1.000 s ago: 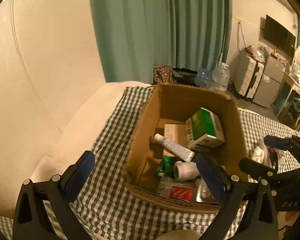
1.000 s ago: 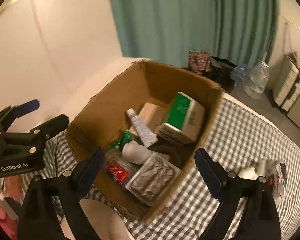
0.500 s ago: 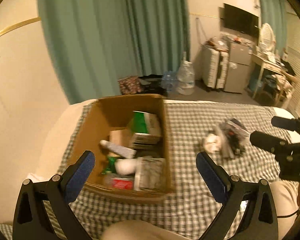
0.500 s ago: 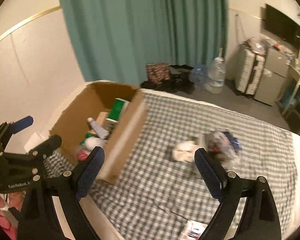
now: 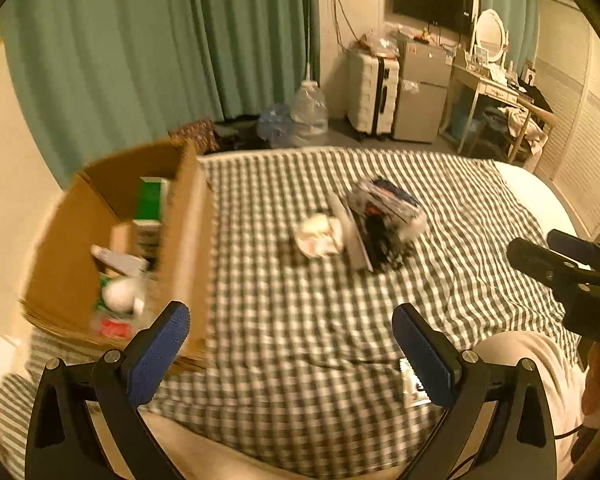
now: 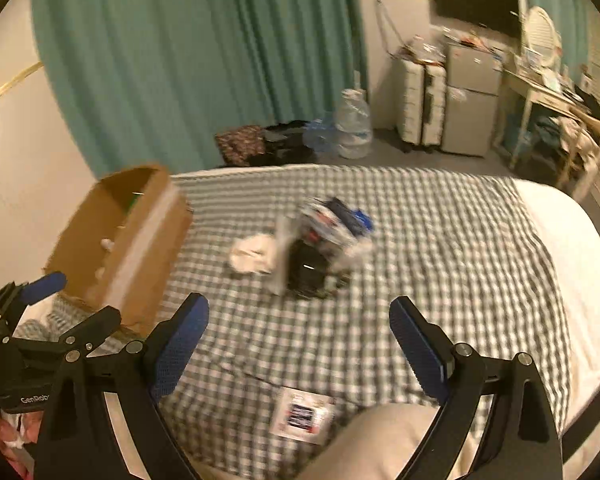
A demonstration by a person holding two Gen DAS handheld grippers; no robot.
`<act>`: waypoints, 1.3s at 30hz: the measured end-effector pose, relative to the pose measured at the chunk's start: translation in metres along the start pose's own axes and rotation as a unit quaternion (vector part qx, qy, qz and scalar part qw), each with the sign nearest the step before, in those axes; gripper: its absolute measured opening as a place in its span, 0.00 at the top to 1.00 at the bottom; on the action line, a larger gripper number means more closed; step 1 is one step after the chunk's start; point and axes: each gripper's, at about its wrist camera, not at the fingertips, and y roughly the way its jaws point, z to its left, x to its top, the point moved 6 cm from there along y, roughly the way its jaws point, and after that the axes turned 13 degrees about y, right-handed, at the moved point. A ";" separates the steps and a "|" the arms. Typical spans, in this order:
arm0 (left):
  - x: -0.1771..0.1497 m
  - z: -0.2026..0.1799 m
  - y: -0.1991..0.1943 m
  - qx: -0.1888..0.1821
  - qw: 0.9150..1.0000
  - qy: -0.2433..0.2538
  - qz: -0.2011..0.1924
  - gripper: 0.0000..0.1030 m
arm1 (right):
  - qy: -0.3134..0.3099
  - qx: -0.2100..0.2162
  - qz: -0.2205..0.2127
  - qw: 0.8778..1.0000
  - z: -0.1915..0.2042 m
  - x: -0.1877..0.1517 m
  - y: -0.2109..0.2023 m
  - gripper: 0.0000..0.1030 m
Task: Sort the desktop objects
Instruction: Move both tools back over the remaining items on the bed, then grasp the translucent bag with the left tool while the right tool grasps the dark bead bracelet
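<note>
A brown cardboard box (image 5: 184, 240) (image 6: 132, 248) stands at the left on the checked cloth (image 5: 300, 320), holding a green carton (image 5: 152, 196), a white tube (image 5: 120, 258) and other small items. Mid-cloth lies a blurred pile: crumpled white paper (image 5: 318, 234) (image 6: 252, 254) beside a heap of dark and printed packets (image 5: 384, 220) (image 6: 324, 248). A small printed packet (image 6: 302, 418) (image 5: 414, 388) lies near the front edge. My left gripper (image 5: 291, 340) is open over bare cloth, right of the box. My right gripper (image 6: 298, 338) is open, short of the pile, empty.
Green curtains (image 5: 140, 60) hang behind the bed. On the floor beyond are water jugs (image 5: 310, 114), a white suitcase (image 5: 372, 94), a small fridge (image 5: 422, 92) and a desk (image 5: 488, 92). A person's pale-clad knee (image 6: 380, 440) sits at the bottom edge. White mattress (image 6: 572, 248) shows at right.
Both views have swung right, away from above the box toward the middle of the cloth. The box slid to the left of each frame and the pile came to the centre. Both grippers stayed open.
</note>
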 end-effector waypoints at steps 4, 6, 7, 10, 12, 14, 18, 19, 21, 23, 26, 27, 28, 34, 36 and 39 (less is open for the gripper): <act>-0.005 -0.023 0.031 -0.010 1.000 0.003 0.026 0.00 | 0.022 -0.008 0.002 1.000 -0.026 -0.001 0.008 0.10; -0.004 -0.033 0.047 -0.017 0.999 0.004 0.033 0.00 | 0.038 -0.007 0.004 0.999 -0.038 -0.001 0.016 0.10; -0.002 -0.035 0.052 -0.017 0.999 0.003 0.034 0.00 | 0.039 -0.008 0.005 0.999 -0.041 -0.002 0.019 0.10; 0.002 -0.040 0.075 -0.021 0.999 -0.003 0.042 0.00 | 0.042 -0.015 0.009 0.999 -0.051 -0.004 0.031 0.10; 0.006 -0.039 0.091 -0.024 0.998 -0.012 0.049 0.00 | 0.052 -0.004 0.020 0.998 -0.055 -0.005 0.043 0.10; 0.012 -0.039 0.106 -0.029 0.998 -0.022 0.050 0.00 | 0.064 0.007 0.029 0.997 -0.056 -0.007 0.054 0.10; 0.025 -0.044 0.130 -0.012 0.999 -0.001 0.047 0.00 | 0.075 0.014 0.035 0.997 -0.058 -0.009 0.072 0.11; 0.028 -0.046 0.138 -0.001 0.999 0.015 0.050 0.00 | 0.076 0.015 0.038 0.996 -0.059 -0.010 0.075 0.11; 0.030 -0.047 0.153 0.015 0.997 0.036 0.059 0.00 | 0.081 0.015 0.049 0.995 -0.061 -0.014 0.083 0.11; 0.030 -0.047 0.167 0.017 0.996 0.043 0.070 0.00 | 0.085 0.018 0.055 0.995 -0.063 -0.015 0.089 0.11; 0.029 -0.049 0.183 0.002 0.996 0.038 0.080 0.00 | 0.091 0.020 0.064 0.994 -0.064 -0.015 0.098 0.11; 0.030 -0.050 0.187 0.000 0.996 0.037 0.080 0.00 | 0.093 0.021 0.067 0.993 -0.064 -0.014 0.102 0.11; 0.031 -0.050 0.191 -0.001 0.996 0.038 0.080 0.00 | 0.093 0.021 0.068 0.993 -0.064 -0.014 0.105 0.11; 0.034 -0.043 0.216 -0.020 0.996 0.042 0.073 0.00 | 0.082 0.017 0.078 0.993 -0.057 -0.012 0.120 0.11; 0.032 -0.036 0.214 -0.041 0.997 0.028 0.059 0.11 | 0.081 0.014 0.084 0.993 -0.056 -0.014 0.124 0.11; 0.027 -0.031 0.207 -0.086 0.995 0.028 0.050 0.33 | 0.082 0.007 0.093 0.992 -0.055 -0.015 0.132 0.11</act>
